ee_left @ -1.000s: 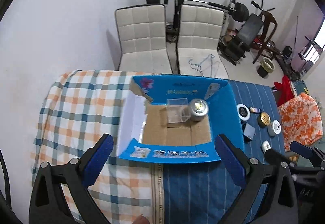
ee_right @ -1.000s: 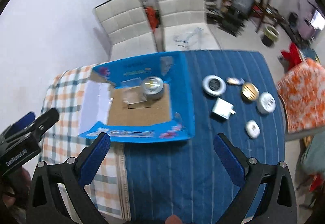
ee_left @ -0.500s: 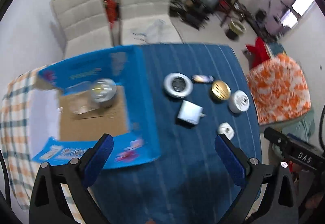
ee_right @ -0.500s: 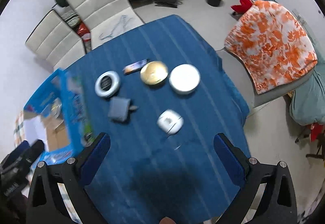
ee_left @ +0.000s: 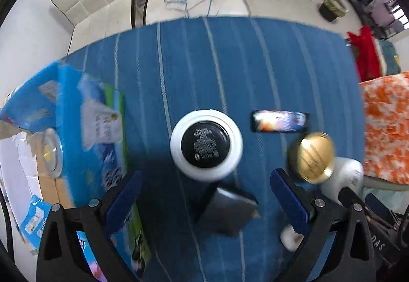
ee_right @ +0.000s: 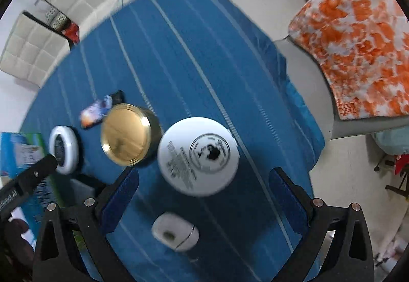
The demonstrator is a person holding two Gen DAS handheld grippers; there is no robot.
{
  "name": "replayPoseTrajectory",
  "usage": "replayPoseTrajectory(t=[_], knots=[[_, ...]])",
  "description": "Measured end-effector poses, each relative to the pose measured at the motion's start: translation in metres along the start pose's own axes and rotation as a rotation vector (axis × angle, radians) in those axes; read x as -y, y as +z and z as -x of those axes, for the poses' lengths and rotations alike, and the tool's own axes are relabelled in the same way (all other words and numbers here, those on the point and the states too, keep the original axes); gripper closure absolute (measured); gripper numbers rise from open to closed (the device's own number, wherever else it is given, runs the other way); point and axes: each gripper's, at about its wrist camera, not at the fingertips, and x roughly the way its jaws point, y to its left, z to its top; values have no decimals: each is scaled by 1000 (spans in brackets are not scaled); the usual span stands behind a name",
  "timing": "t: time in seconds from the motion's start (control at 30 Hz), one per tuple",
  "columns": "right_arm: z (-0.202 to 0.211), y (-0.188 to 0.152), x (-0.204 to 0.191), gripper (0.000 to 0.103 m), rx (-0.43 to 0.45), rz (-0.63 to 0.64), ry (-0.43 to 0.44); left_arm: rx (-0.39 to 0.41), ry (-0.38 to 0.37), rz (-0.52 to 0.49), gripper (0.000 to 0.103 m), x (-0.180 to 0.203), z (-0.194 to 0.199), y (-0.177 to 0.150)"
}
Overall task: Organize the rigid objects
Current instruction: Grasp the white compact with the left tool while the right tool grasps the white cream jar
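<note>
left gripper wide open, empty | black-lidded jar dead ahead | right gripper open over white jar

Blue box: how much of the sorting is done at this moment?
Done: the blue box holds a silver can. In hand: nothing; left gripper hangs open over the black-topped white jar, right gripper open over the white tub. Left on the cloth: gold-lidded jar, charger, small white case, wrapped bar.
</note>
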Motion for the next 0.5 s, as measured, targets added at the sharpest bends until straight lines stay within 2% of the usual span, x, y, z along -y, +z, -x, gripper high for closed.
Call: replayPoseTrajectory(t=[0.17, 0.27, 0.4, 0.5], knots=[[-28, 11, -6, 1, -41, 17, 5, -79, 43, 19, 1, 1, -43, 12], [-30, 16, -8, 1, -39, 12, 33, -116, 34, 25, 1, 3, -60, 17], [-32, 21, -7, 2, -49, 14, 38, -94, 27, 21, 1, 7, -63, 22], [-30, 21, -1, 5, -61, 22, 34, -78, -3, -1, 12, 9, -60, 22]])
